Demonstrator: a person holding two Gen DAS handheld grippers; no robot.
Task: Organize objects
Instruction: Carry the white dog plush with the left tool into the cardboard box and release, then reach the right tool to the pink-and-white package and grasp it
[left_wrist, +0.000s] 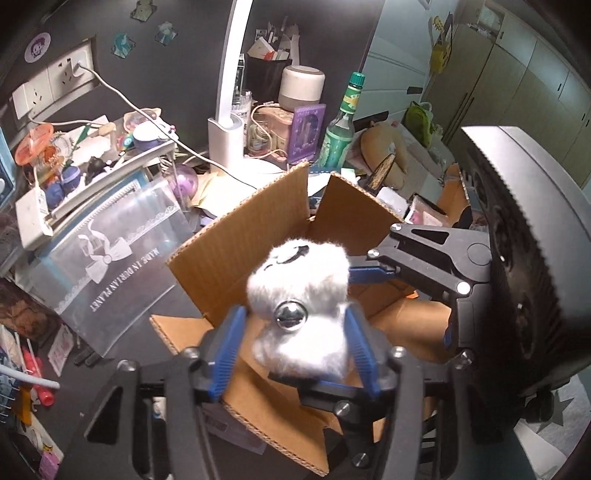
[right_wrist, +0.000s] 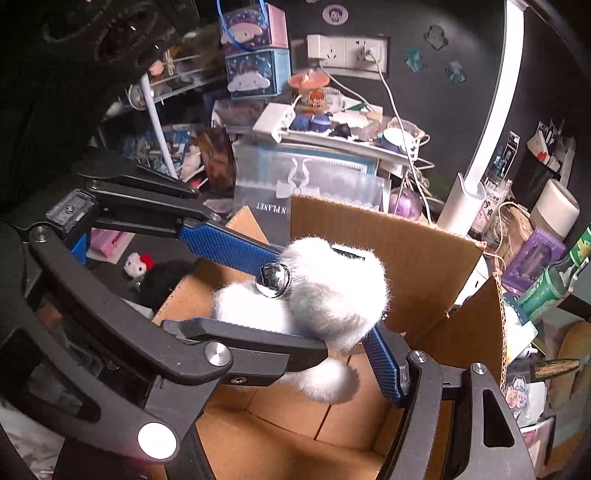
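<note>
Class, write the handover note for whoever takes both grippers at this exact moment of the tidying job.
Left gripper: open, its pads either side of the white plush toy, with a gap showing on one side.
Right gripper: appears shut on the toy and seems to carry it.
Toy: hangs over the open cardboard box, not yet on its floor.
Done: toy is above the box.
Left: lower it in, release, draw both grippers clear; the desk clutter is untouched.
</note>
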